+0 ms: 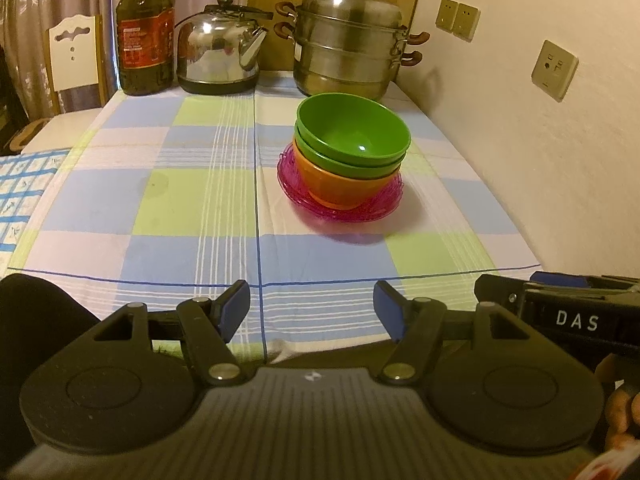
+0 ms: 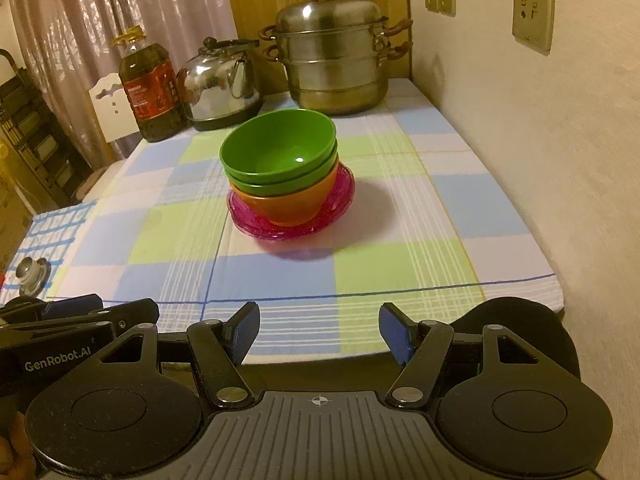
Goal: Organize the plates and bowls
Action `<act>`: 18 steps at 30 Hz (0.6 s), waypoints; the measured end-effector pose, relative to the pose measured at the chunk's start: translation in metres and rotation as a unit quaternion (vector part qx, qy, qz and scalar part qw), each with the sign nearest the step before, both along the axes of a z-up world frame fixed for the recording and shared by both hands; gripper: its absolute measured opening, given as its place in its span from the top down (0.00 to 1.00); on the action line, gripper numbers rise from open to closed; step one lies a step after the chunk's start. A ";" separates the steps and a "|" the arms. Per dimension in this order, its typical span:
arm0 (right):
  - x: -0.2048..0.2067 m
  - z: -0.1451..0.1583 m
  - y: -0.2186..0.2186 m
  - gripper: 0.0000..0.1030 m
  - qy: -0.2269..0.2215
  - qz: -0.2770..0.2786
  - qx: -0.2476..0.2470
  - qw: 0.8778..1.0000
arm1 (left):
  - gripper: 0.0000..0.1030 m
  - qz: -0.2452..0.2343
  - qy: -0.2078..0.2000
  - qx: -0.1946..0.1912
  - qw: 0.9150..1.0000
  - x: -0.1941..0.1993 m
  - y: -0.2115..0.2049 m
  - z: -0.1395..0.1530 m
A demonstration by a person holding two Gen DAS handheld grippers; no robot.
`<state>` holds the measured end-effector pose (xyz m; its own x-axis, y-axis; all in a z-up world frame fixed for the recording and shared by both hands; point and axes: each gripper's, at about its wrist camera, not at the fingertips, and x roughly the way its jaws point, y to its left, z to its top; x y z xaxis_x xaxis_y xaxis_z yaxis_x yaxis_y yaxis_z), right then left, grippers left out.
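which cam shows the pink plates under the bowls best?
Right wrist: the pink plates show a wide front rim, roughly centred. Left wrist shows them off to the right, with the rim still visible around the orange bowl.

Site: home kitchen/dining corner | evidence: steamer pot (image 1: 347,40) 12 o'clock, kettle (image 1: 219,54), oil bottle (image 1: 145,36) 11 o'clock | checked tablecloth (image 1: 192,200)
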<state>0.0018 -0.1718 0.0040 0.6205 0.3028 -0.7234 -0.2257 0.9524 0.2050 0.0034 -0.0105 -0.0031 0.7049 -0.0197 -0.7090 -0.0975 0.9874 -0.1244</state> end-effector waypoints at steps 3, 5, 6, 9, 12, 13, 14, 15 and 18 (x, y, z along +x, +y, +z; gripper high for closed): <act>-0.003 0.000 0.001 0.36 -0.001 0.003 -0.002 1.000 | 0.36 -0.003 -0.004 0.001 1.000 -0.002 -0.001 0.001; -0.004 0.001 0.001 0.36 -0.001 0.003 -0.003 1.000 | 0.36 -0.004 -0.005 0.001 1.000 -0.003 -0.001 0.001; -0.004 0.001 0.001 0.36 -0.002 0.004 -0.003 1.000 | 0.36 -0.005 -0.006 0.002 1.000 -0.003 -0.001 0.001; -0.004 0.002 0.001 0.36 -0.004 0.004 -0.003 1.000 | 0.36 -0.007 -0.008 0.004 1.000 -0.003 -0.001 0.001; -0.005 0.002 0.001 0.36 -0.006 0.002 -0.001 1.000 | 0.36 -0.010 -0.010 0.004 1.000 -0.004 -0.001 0.000; -0.005 0.002 0.000 0.36 -0.007 0.002 -0.001 1.000 | 0.36 -0.011 -0.011 0.005 1.000 -0.004 -0.001 0.000; -0.005 0.002 0.000 0.36 -0.007 0.002 -0.001 1.000 | 0.36 -0.012 -0.012 0.005 1.000 -0.005 -0.001 0.000; -0.005 0.002 0.000 0.36 -0.007 0.002 -0.001 1.000 | 0.36 -0.013 -0.013 0.005 1.000 -0.005 -0.001 0.000; -0.005 0.001 0.000 0.36 -0.007 0.002 -0.001 1.000 | 0.36 -0.012 -0.012 0.003 1.000 -0.006 -0.002 -0.001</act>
<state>-0.0029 -0.1717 0.0054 0.6286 0.3038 -0.7159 -0.2326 0.9519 0.1997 -0.0024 -0.0121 -0.0040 0.7215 -0.0324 -0.6916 -0.0707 0.9902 -0.1201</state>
